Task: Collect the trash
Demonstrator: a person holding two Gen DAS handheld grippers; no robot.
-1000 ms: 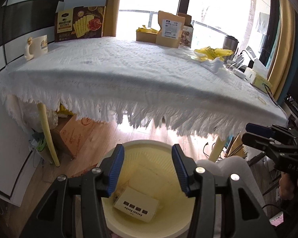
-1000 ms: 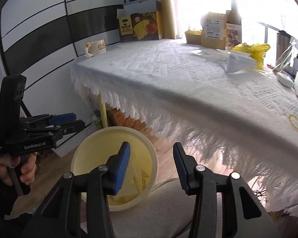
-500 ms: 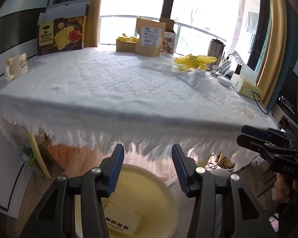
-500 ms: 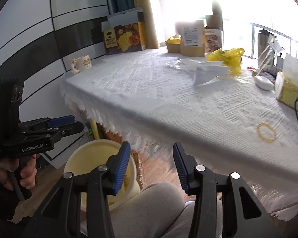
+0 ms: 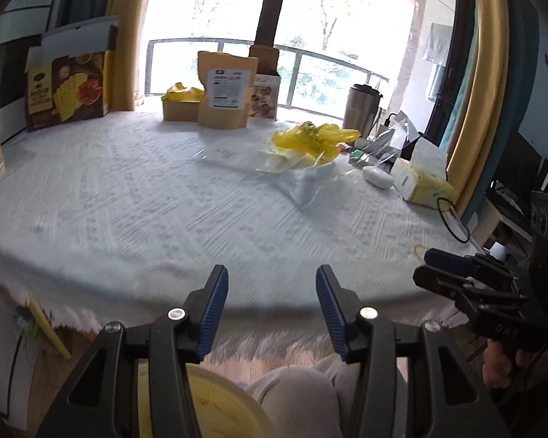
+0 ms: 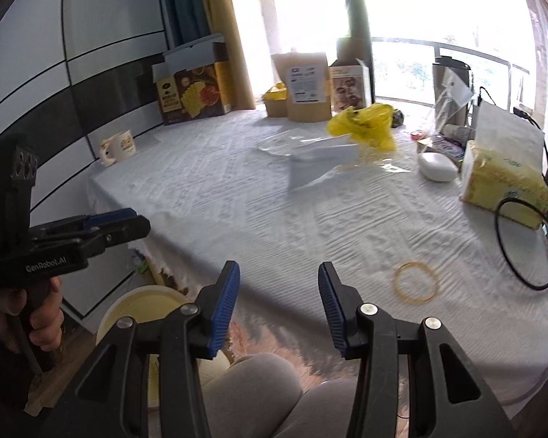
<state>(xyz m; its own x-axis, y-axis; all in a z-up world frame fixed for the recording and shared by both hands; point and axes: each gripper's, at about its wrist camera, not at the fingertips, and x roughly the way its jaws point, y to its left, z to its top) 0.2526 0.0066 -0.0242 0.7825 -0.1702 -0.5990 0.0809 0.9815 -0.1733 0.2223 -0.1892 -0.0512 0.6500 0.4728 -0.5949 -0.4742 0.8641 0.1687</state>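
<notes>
Both claws empty, lined up for the next piece of trash
I hold left gripper point(image 5: 270, 306) and right gripper point(image 6: 278, 301) wide above the yellow bin point(image 6: 135, 304); yellow plastic bag point(image 6: 365, 124) and clear wrappers point(image 6: 325, 155) lie far right on the table point(image 6: 237, 200)

A white fringed cloth point(image 5: 135, 211) covers the counter; bright windows point(image 5: 347, 29) with a railing glare behind; yellow curtains point(image 6: 233, 36) hang beside; black-and-white panelled wall point(image 6: 73, 54); wooden floor point(image 5: 47, 376) below.
</notes>
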